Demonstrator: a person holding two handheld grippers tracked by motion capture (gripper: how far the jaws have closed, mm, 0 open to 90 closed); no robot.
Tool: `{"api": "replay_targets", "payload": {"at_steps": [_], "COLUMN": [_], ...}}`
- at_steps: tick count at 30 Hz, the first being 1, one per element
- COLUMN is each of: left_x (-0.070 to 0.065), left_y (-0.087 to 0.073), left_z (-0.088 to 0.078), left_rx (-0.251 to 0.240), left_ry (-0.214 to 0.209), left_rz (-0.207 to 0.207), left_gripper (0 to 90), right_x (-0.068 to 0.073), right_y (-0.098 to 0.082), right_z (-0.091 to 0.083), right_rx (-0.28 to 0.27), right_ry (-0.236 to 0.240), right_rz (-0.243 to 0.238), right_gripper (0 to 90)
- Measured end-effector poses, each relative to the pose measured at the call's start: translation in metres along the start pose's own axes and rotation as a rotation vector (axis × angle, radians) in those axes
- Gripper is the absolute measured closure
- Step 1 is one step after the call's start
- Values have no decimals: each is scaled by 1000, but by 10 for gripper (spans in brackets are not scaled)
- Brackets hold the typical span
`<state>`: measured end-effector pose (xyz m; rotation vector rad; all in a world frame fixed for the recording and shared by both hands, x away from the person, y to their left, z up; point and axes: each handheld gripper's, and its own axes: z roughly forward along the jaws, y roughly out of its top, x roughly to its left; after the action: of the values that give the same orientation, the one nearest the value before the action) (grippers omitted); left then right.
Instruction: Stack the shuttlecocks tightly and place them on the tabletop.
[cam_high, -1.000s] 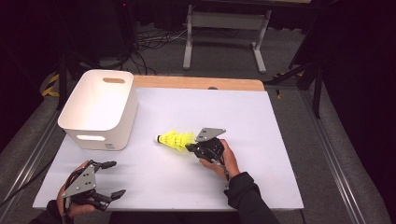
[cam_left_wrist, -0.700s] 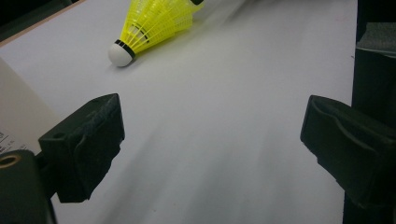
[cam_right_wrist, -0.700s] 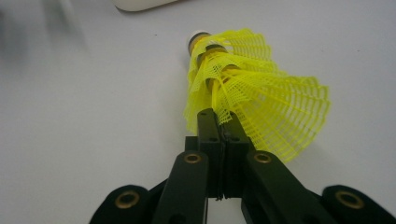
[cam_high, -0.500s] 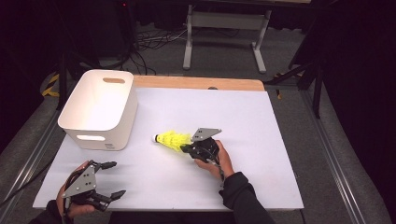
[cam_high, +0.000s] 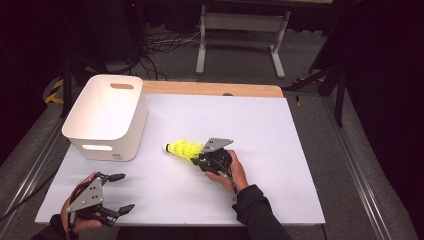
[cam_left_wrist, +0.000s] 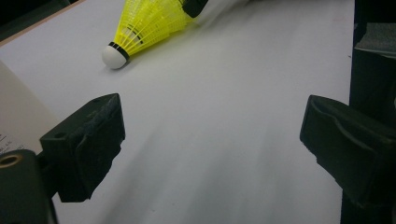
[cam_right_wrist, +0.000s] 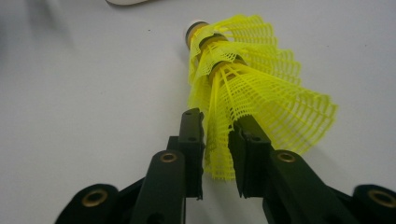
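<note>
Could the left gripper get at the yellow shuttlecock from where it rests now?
Probably yes. Bare table lies between the open left gripper and the shuttlecock, with the white bin off to the side. But the right gripper has the skirt's edge between its jaws.

The high view looks forward and down over the whole white tabletop (cam_high: 280, 150). Both gripper views sit low and close, each facing the yellow mesh shuttlecock (cam_left_wrist: 144, 23), their shared sight.
</note>
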<state>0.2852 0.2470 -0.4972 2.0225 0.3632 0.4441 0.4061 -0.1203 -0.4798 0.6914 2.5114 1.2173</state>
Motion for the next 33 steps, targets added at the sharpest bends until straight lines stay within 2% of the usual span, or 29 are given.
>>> {"api": "replay_targets", "payload": {"at_steps": [3, 13, 21, 27, 31, 33], "left_x": [0, 0, 1, 0, 1, 1], "left_y": [0, 0, 0, 0, 0, 0], "left_z": [0, -2, -2, -2, -1, -1], "left_rx": [0, -4, 2, 0, 4, 4], "left_ry": [0, 8, 7, 11, 9, 9], "left_rz": [-1, 1, 2, 1, 2, 1], "left_gripper": [75, 75, 75, 72, 72, 73], "right_x": [0, 5, 11, 12, 14, 15], "right_y": [0, 2, 5, 10, 13, 14], "right_z": [-4, -19, -36, -50, -57, -61], "right_rx": [-29, -47, -77, -119, -130, -139], "right_ry": [3, -62, -105, -133, -157, -154], "right_rz": [10, -17, -49, -49, -71, -73], "right_gripper": [731, 569, 518, 469, 450, 438]}}
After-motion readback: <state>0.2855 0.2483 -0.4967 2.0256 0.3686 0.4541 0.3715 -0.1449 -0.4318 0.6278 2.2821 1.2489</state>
